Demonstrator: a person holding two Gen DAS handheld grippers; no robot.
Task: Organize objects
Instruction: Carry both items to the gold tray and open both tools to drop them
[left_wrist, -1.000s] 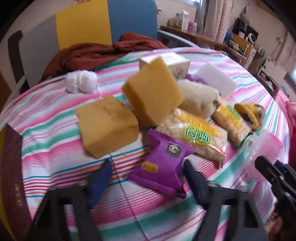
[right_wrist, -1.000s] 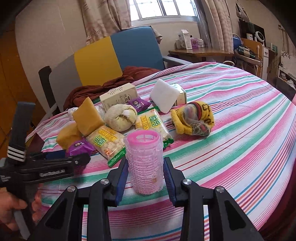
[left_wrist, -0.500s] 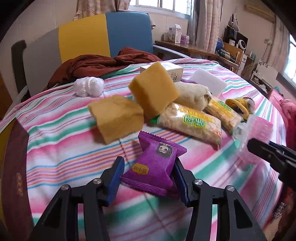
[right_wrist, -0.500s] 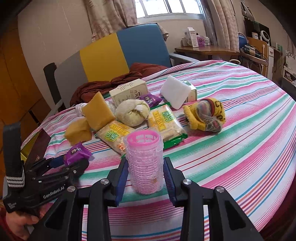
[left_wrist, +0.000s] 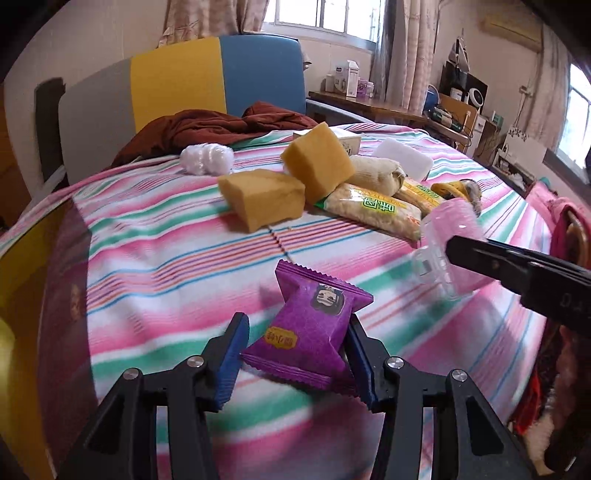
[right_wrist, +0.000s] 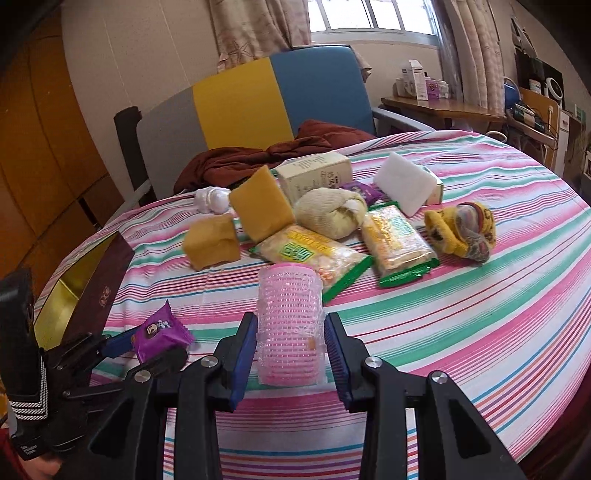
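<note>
The purple snack packet (left_wrist: 308, 332) is clamped in the left gripper (left_wrist: 297, 354), the upright pink hair roller (right_wrist: 290, 328) in the right gripper (right_wrist: 290, 354); the open box (right_wrist: 79, 291) lies nearer the left gripper, on its outer side.

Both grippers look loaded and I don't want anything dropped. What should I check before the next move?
1. Left gripper shut on the purple snack packet: ok, both pads touch its sides.
2. Right gripper shut on the pink hair roller: ok, roller upright between the pads.
3. Packet lifted off the striped tablecloth: ok in the right wrist view.
4. Roller off the cloth: cannot tell.
5. Gap between the two grippers: ok, apart.
6. Drop-off spot: cannot tell; a dark red box lies at the table's left edge.
</note>
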